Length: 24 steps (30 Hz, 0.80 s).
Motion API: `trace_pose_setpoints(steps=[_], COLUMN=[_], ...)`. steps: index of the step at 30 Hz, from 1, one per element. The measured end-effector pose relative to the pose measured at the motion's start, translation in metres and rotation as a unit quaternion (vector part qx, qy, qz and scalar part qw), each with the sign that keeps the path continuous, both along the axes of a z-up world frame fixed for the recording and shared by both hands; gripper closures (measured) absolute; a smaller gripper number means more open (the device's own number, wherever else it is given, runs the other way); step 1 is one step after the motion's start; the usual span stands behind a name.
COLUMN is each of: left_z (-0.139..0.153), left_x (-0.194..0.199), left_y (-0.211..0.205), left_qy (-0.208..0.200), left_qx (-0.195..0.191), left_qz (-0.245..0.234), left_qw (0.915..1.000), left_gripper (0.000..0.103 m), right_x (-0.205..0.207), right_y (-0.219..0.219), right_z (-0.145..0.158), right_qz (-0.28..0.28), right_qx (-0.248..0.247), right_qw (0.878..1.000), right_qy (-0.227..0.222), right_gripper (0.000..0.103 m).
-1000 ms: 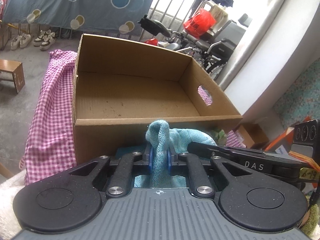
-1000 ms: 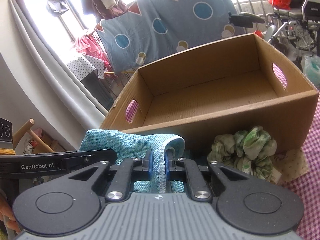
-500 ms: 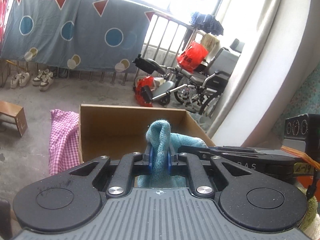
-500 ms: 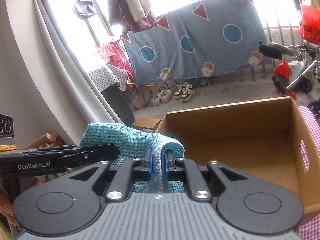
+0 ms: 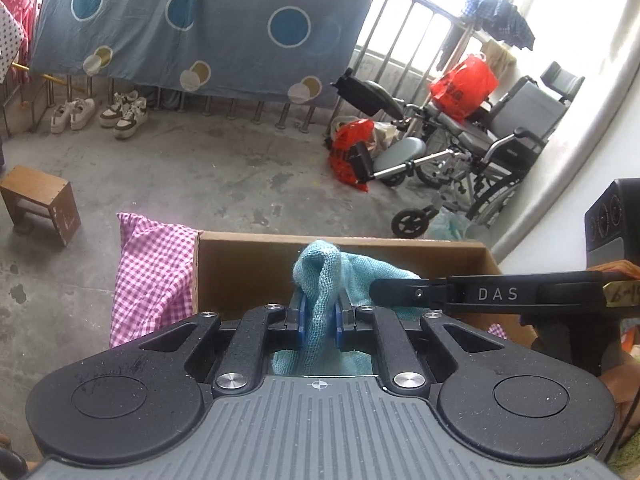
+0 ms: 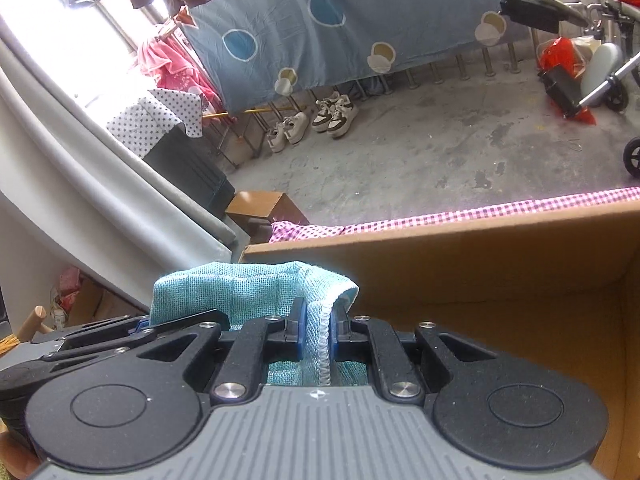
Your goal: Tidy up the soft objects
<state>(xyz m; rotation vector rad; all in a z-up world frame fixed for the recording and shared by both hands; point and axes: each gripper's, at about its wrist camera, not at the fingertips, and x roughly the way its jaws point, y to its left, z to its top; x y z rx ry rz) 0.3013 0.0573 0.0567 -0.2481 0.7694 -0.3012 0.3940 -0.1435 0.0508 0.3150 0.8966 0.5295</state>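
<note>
A teal woven cloth (image 5: 320,280) is pinched at one end by the left gripper (image 5: 319,322) and at the other by the right gripper (image 6: 318,334). It is held above the open brown cardboard box (image 6: 480,276), which is set on a pink checked fabric (image 5: 152,272).

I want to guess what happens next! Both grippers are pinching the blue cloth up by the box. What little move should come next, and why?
Probably lower the cloth straight down into the box. Both the left hand-held gripper and the right hand-held gripper are shut on it, and it hangs over the box's open top, so it likely just needs to go down before letting go.
</note>
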Motion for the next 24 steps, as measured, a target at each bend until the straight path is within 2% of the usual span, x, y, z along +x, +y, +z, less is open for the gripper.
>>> trace_pose_setpoints(steps=[5,11,15,18,21,23,24], left_z=[-0.014,-0.039,-0.043,-0.034,-0.021,-0.011,-0.005], left_x=[0.019,0.034,0.036,0.030,0.021,0.012,0.007], left_y=[-0.004,-0.014,-0.015,-0.013,-0.008,-0.001,0.002], left_qy=[0.005,0.053,0.070,0.052,0.033,0.025,0.022], left_qx=[0.028,0.079,0.103,0.109,0.107,0.101,0.097], left_qz=[0.006,-0.002,0.004,0.016,0.022,0.026,0.028], left_qw=[0.9996,0.9955,0.9923,0.9925,0.9935,0.9942,0.9946], left_gripper=[0.092,0.086,0.061,0.043,0.034,0.031,0.025], right_x=[0.026,0.047,0.054,0.058,0.054,0.048,0.044], right_y=[0.007,0.010,0.015,0.013,0.006,-0.003,-0.006], right_z=[-0.024,-0.072,-0.092,-0.099,-0.091,-0.078,-0.070], right_qz=[0.001,0.004,-0.002,-0.001,-0.011,-0.019,-0.023], right_qx=[-0.009,-0.026,-0.049,-0.037,-0.028,-0.024,-0.024], right_qw=[1.000,0.994,0.989,0.985,0.985,0.987,0.988], right_qy=[0.024,0.106,0.139,0.166,0.171,0.158,0.149], right_gripper=[0.091,0.088,0.087,0.084,0.081,0.073,0.070])
